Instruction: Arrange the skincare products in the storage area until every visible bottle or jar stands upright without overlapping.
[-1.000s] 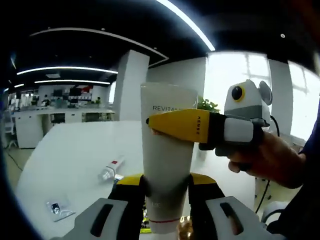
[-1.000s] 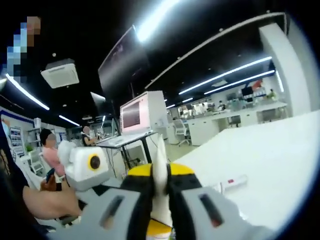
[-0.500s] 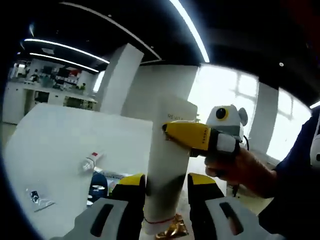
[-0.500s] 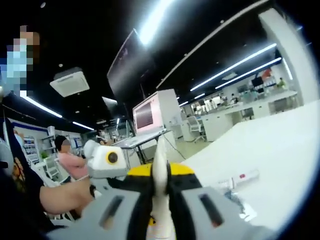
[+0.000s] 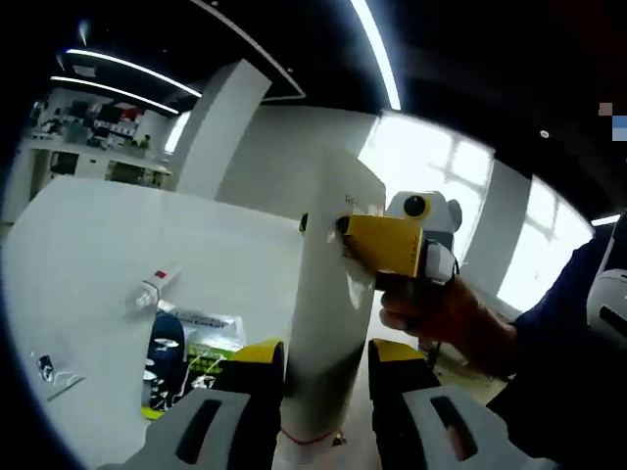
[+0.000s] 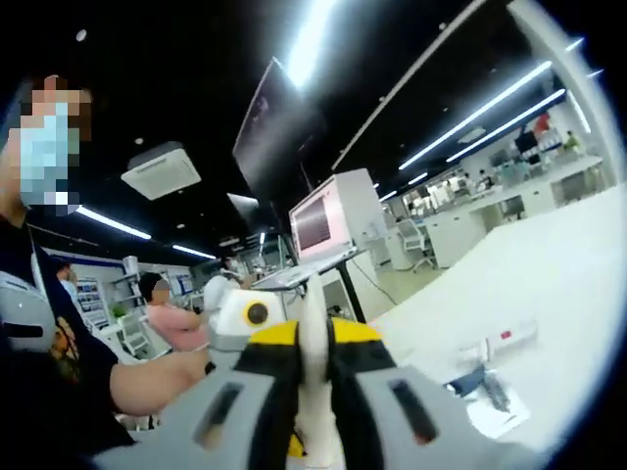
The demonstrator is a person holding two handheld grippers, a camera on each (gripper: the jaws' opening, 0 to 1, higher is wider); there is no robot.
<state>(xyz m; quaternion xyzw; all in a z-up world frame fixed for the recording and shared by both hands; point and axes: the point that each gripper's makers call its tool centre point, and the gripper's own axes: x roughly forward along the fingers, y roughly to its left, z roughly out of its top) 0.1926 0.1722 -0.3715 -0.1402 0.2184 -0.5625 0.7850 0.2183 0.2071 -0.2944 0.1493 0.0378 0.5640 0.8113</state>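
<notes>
A tall white tube [image 5: 331, 274] with grey lettering stands cap-down between the yellow-tipped jaws of my left gripper [image 5: 325, 360], which is shut on its lower part. My right gripper [image 5: 384, 245] reaches in from the right, held by a hand [image 5: 446, 318], and pinches the tube's flat upper end. In the right gripper view that flat end [image 6: 313, 304] shows edge-on, clamped in my right gripper [image 6: 313, 343]. The left gripper [image 6: 245, 315] and the hand holding it sit at the left. The tube is held above a white table [image 5: 88, 245].
On the table lie a small tube with a red band [image 5: 152, 292], a dark blue bottle [image 5: 167, 345], a green box [image 5: 211, 357] and a clear sachet [image 5: 49, 367]. The small tube [image 6: 500, 343] and the dark item [image 6: 480, 382] show again at the right. Desks and a monitor stand behind.
Both grippers keep their hold on the white tube. Both cameras have swung, so the table and room have shifted, and the dark bottle and green box have come into view.
</notes>
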